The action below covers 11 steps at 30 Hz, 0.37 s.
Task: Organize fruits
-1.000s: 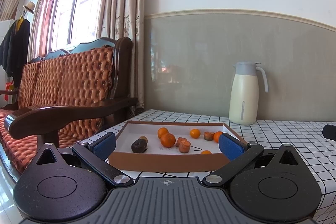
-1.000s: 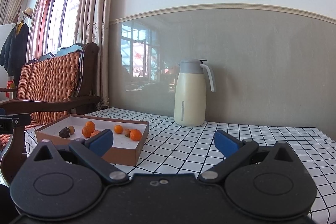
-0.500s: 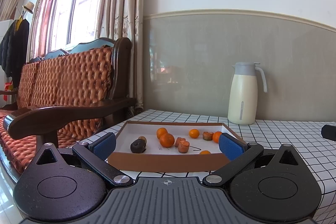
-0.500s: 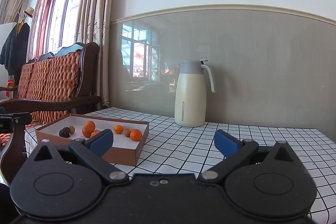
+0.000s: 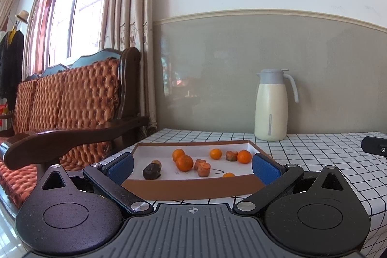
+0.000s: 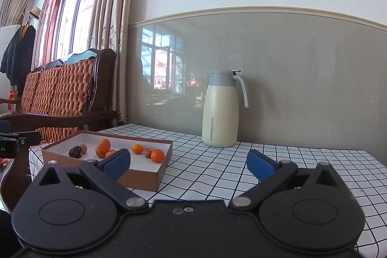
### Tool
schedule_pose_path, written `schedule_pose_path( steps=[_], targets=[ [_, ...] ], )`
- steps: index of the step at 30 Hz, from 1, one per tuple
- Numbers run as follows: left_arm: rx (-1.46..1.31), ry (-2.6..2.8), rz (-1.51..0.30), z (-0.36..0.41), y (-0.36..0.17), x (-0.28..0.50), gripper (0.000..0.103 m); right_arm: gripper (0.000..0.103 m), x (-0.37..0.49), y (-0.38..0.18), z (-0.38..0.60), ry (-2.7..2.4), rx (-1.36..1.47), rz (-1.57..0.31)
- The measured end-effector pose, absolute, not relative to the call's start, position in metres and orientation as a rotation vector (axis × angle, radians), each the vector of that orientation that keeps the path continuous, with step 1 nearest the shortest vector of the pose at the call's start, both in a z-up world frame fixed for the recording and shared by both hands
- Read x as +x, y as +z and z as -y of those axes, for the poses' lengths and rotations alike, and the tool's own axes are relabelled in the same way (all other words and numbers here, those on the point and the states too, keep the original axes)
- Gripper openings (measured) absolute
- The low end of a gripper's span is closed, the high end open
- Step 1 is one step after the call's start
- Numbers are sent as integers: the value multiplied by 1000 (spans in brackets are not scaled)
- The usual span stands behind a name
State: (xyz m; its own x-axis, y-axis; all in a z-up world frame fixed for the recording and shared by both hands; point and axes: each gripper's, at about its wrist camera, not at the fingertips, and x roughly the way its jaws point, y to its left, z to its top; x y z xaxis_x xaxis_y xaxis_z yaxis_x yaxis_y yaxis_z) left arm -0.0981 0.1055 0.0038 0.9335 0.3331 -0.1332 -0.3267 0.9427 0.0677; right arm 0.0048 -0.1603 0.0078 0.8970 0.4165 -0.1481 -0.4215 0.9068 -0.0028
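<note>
Many small fruits lie in a flat brown box with a white inside. The box sits on the table with the black and white checked cloth, near its left end, by the wooden sofa. A tall cream jug stands well behind the box, by the wall. Most fruits are round and orange, like the big orange one in the middle. Some look like cut orange-red pieces. One dark brown fruit lies at the left.

The left claw is wide open just in front of the box and holds nothing. The right claw is wide open too, empty, over the bare cloth to the right of the box.
</note>
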Motion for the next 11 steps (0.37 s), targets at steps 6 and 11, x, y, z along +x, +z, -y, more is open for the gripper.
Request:
schedule_pose_path(
  steps=[6, 11],
  targets=[
    [53, 315, -136, -100, 5, -100, 103, 97, 7, 7, 159, 440, -54, -160],
    [67, 296, -141, -96, 5, -100, 103, 97, 8, 6, 159, 444, -71, -165]
  ],
)
